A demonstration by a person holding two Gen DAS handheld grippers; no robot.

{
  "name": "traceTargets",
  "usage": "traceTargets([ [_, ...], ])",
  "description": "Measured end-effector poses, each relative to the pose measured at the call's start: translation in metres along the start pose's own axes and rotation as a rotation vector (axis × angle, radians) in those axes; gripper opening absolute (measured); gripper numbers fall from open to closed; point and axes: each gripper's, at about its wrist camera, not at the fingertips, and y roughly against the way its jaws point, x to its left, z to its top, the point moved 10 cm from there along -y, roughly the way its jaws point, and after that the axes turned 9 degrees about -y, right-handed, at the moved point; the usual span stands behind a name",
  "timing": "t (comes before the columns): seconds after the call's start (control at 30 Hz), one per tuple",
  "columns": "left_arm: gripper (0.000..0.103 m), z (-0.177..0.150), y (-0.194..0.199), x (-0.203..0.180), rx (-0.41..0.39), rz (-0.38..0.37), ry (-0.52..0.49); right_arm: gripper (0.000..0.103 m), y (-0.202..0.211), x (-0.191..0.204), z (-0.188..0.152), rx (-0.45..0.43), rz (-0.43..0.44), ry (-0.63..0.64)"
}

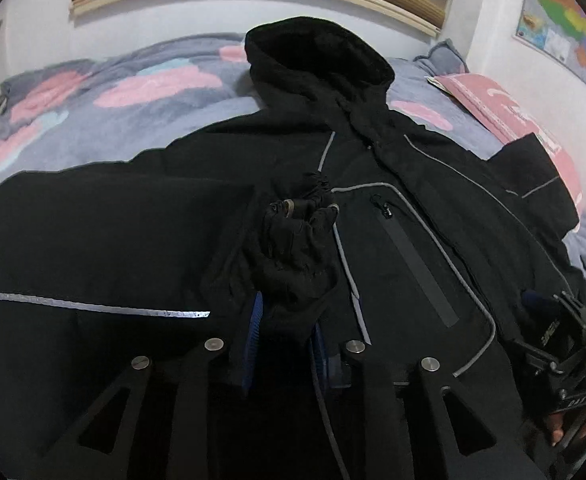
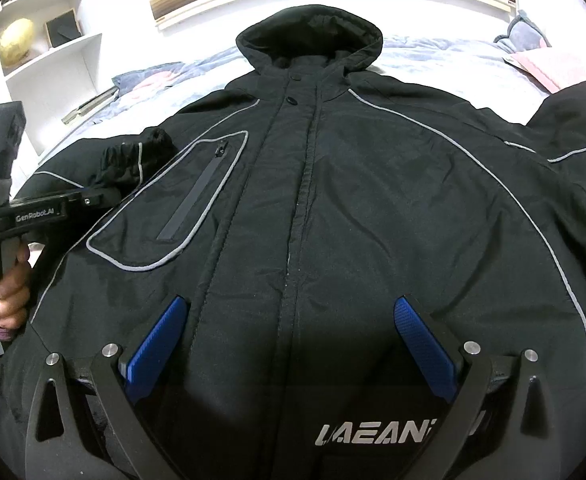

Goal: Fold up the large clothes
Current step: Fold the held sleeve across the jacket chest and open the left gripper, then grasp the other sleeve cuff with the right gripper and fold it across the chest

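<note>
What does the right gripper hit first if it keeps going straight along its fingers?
Most likely the front of the black jacket, near the zip flap at chest level. The right gripper stands open and empty, angled down at the cloth; nothing else shows in between. Depth is hard to judge.

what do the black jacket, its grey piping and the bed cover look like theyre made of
Jacket: looks like a woven synthetic shell, matte with a faint sheen and fine creases; probably padded. Grey piping: thin pale cord along the seams, possibly reflective, since a strip glints in the left wrist view. Bed cover: soft, fuzzy grey fabric with pink patches, fleece-like; the exact fibre is unclear.
</note>
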Motion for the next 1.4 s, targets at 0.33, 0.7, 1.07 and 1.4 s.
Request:
traceTargets([
  [0.33, 0.066, 0.0, 0.098, -0.011, -0.155, -0.092, -0.007, 0.103, 0.023, 0.02, -0.005, 0.075, -0.009, 0.043],
  [0.7, 0.067, -0.02, 0.146, 0.034, -0.236, -0.035, 0.08, 0.089, 0.029, 0.147, 0.076, 0.022, 0.07, 0.243],
  [1.07, 0.067, -0.045, 0.152, 0.075, -0.205, 0.045, 0.17, 0.045, -0.098, 0.162, 0.075, 0.331, 0.221, -0.055],
  [1.4, 0.067, -0.017, 0.157, 0.082, -0.231, 0.093, 0.199, 0.03, -0.007, 0.152, 0.129, 0.077, 0.183, 0.075],
])
